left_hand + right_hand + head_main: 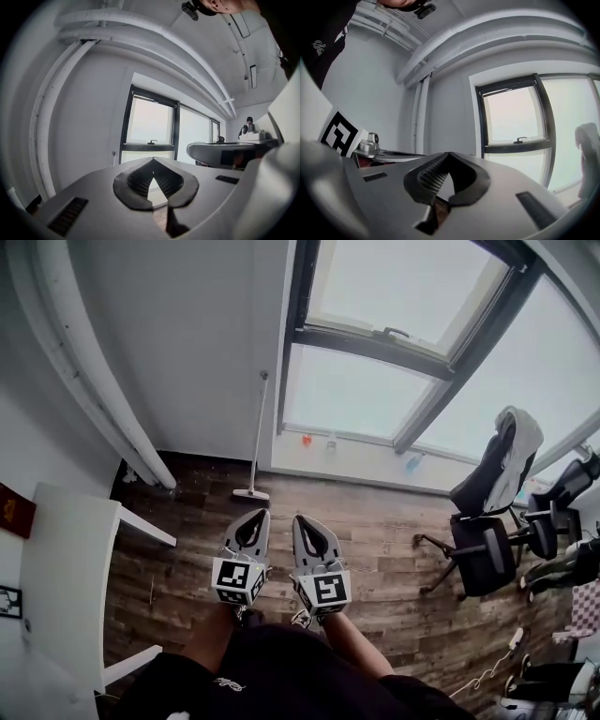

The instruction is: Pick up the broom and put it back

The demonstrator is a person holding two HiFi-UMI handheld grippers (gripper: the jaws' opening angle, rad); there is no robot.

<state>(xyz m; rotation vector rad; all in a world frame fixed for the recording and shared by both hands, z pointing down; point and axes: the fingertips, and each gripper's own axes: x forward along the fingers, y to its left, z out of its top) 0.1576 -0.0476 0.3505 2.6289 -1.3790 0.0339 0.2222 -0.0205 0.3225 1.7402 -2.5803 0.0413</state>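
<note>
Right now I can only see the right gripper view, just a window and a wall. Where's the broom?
Observer: The broom leans on the wall just left of the window, with its head on the wooden floor.
Operator: Are the other tongs grabbing it?
Observer: No. The left tongs are shut with nothing between them, well short of the broom.
Operator: Is there anything I could bump into?
Observer: A white table stands close by on the left side.
</note>
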